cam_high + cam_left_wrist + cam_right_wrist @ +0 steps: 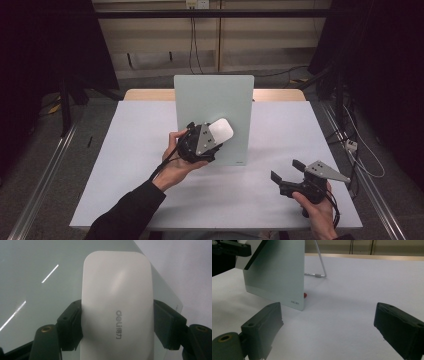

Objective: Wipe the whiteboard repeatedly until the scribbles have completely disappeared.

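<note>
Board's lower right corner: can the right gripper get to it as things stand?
Probably yes. The right gripper is open and holds nothing, and in its own view bare table lies between its jaws and the board. The left gripper, shut on the white eraser, works higher up the board, away from that corner.

The left gripper is sitting at the centre of the high view, held by the left hand, whose dark-sleeved forearm is reaching up from the bottom left; in the left gripper view its two black fingers are pressing against both sides of a white eraser, gripping it. The right gripper is resting low in the lower right of the high view, gripped by the right hand, pointing toward the upper left. In the right gripper view its fingers are standing wide apart with nothing between them.
</note>
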Demonstrator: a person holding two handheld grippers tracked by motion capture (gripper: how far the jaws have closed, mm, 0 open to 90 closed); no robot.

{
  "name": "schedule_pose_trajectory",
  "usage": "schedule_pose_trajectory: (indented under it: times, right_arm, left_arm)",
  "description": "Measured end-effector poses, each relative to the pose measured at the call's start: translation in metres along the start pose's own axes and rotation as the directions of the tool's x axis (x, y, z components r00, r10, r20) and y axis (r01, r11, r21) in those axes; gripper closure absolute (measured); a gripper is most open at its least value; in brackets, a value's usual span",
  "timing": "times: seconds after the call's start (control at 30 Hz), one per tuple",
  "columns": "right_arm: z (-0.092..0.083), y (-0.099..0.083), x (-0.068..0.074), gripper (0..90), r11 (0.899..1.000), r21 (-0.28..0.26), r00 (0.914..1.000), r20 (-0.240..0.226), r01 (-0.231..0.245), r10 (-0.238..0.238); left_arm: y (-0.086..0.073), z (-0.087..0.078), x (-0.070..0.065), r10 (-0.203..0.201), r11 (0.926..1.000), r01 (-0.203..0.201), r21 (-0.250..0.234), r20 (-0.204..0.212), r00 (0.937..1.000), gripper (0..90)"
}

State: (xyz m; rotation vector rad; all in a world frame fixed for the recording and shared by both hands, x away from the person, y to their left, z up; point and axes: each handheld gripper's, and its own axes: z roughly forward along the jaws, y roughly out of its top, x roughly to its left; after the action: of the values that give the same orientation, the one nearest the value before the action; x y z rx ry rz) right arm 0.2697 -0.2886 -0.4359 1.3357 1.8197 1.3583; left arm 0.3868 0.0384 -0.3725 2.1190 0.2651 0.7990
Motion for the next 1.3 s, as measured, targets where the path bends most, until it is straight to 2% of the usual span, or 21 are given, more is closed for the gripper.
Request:
schedule_pose_trajectory:
  times: [0.1, 0.17, 0.33, 0.43, 0.6, 0.8, 0.97, 1.1, 1.17, 1.3]
  right_arm:
    - [0.0, 0.0, 0.0, 8.1, 1.0, 0.0, 1.0, 0.0, 0.0, 0.0]
    - [0.0, 0.0, 0.0, 8.1, 1.0, 0.0, 1.0, -0.001, 0.0, 0.0]
    - [0.0, 0.0, 0.001, 8.1, 1.0, 0.0, 1.0, -0.001, 0.002, -0.002]
    - [0.0, 0.0, 0.0, 8.1, 1.0, 0.0, 1.0, -0.001, 0.001, -0.001]
    - [0.0, 0.0, 0.0, 8.1, 1.0, 0.0, 1.0, -0.001, 0.001, -0.001]
    - [0.0, 0.0, 0.0, 8.1, 1.0, 0.0, 1.0, -0.001, 0.003, -0.003]
    - [0.001, 0.0, 0.001, 8.1, 1.0, 0.003, 1.0, 0.002, -0.001, 0.001]
    - [0.001, 0.0, 0.002, 8.1, 1.0, 0.004, 1.0, -0.001, 0.002, -0.002]
    - [0.001, 0.0, 0.001, 8.1, 1.0, 0.004, 1.0, 0.002, -0.003, 0.003]
    - [0.002, 0.0, -0.001, 8.1, 1.0, 0.006, 1.0, 0.006, -0.007, 0.007]
  left_arm:
    - [0.002, -0.002, 0.005, -0.003, 1.0, 0.003, -0.007, -0.016, 0.9999, 31.1]
    - [0.002, -0.002, 0.003, 0.016, 0.9999, -0.016, -0.001, -0.02, 0.9997, 31.1]
    - [0.0, 0.007, -0.012, 0.053, 0.9979, -0.054, 0.034, 0.041, 0.9978, 31.1]
    - [-0.002, 0.012, -0.019, 0.056, 0.9975, -0.058, 0.04, 0.062, 0.9965, 31.1]
    - [-0.002, 0.01, -0.015, 0.018, 0.9993, -0.02, 0.031, 0.069, 0.9975, 31.1]
    - [-0.003, 0.004, -0.01, -0.007, 0.9994, 0.004, 0.035, 0.067, 0.9978, 31.2]
    - [-0.003, -0.004, -0.008, -0.045, 0.9989, 0.043, 0.02, 0.084, 0.9954, 31.1]
    - [-0.003, -0.009, -0.002, -0.086, 0.9963, 0.086, -0.001, 0.104, 0.9909, 31.1]
    - [-0.003, -0.011, 0.001, -0.115, 0.9933, 0.115, 0.006, 0.127, 0.9852, 31.2]
    - [-0.005, -0.014, 0.006, -0.146, 0.9893, 0.145, 0.017, 0.15, 0.9779, 31.1]
